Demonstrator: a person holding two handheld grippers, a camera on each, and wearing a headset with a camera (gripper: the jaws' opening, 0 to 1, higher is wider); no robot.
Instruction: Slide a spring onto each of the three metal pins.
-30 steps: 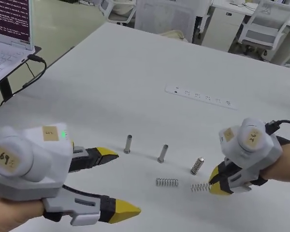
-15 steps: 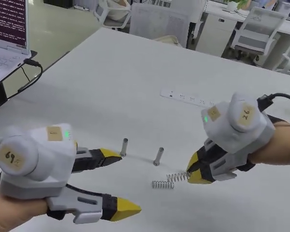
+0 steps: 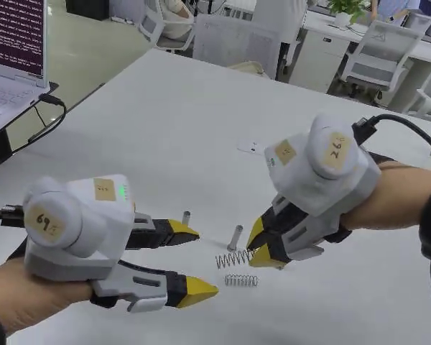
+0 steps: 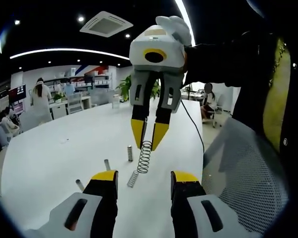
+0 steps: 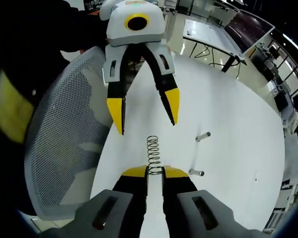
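On the white table [image 3: 172, 122], three metal pins are standing in a row in the left gripper view: the nearest pin [image 4: 79, 185], the middle pin [image 4: 107, 164] and the farthest pin [image 4: 130, 152]. Two loose springs are showing. The right gripper [image 3: 256, 250] is pinching the held spring [image 3: 233, 257] by one end, jaws nearly closed, near the middle pin. The lying spring [image 3: 241, 280] is resting flat on the table. The left gripper [image 3: 194, 260] is hovering with jaws spread wide, gripping nothing. Stickers are reading "69" on the left gripper and "26" on the right.
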